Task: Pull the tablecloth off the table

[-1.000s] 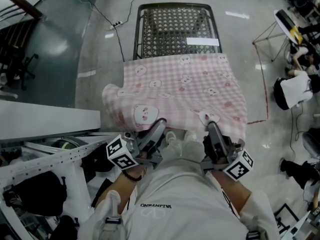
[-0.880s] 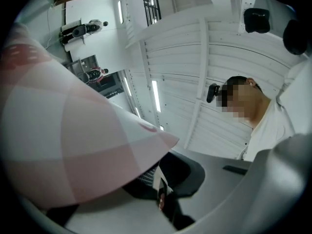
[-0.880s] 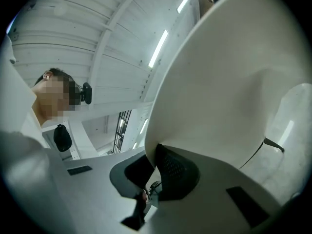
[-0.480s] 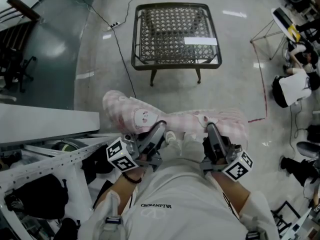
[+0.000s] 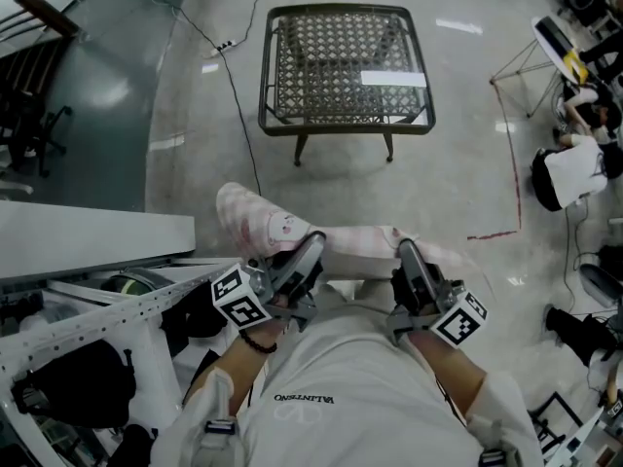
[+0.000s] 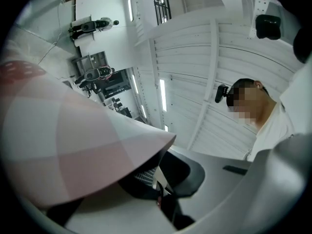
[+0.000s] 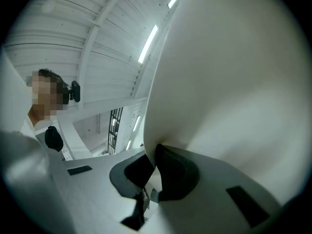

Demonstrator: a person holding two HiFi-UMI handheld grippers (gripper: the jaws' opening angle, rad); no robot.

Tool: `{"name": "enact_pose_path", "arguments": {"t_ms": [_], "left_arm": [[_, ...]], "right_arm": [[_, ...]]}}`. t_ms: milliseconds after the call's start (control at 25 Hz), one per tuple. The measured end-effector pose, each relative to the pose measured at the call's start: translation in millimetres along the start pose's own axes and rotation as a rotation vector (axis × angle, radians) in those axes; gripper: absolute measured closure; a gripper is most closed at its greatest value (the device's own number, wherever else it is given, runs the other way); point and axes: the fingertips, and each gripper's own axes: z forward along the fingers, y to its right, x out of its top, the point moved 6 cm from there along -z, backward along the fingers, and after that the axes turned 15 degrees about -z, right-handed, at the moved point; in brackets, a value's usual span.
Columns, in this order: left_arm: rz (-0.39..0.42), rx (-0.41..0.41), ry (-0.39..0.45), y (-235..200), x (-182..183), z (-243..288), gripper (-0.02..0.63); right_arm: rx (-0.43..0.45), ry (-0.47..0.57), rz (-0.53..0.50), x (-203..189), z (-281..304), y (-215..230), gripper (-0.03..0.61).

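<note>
1. Now, in the head view, the tablecloth, pink-and-white check printed with small faces, hangs bunched in the lower middle of the frame; it is strung between the two grippers, close against the person's white shirt, and well apart from the table.
2. Up in the top middle of the frame stands the table, dark-framed with a woven lattice top, on the grey floor; a white label lies on the right side of its top; no part of the cloth touches it.
3. Left of centre, low in the frame, the left gripper has its jaws closed on the thicker, rounded end of the bundle; in the left gripper view the left gripper pinches a fold of the tablecloth between its dark pads, and the checked cloth fans out over the left half of the frame.
4. Right of centre, the right gripper is clamped on the thinner end of the strip; in the right gripper view the right gripper is closed on an edge of the tablecloth, whose pale underside fills the right and upper part of the frame.
5. Elsewhere in the head view, a black cable runs down the floor just left of the table; a red tape line marks the floor at the right; a white shelf juts in from the left edge.
</note>
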Motion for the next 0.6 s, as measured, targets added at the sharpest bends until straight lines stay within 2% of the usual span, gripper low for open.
{"name": "enact_pose_path", "arguments": {"t_ms": [360, 600], "left_arm": [[-0.027, 0.021, 0.01, -12.5, 3.0, 1.6, 0.611], [-0.013, 0.012, 0.027, -11.5, 5.2, 9.1, 0.611]], "right_arm": [[-0.005, 0.002, 0.017, 1.8, 10.2, 10.6, 0.568], [0.014, 0.011, -0.023, 12.8, 18.1, 13.0, 0.568]]}}
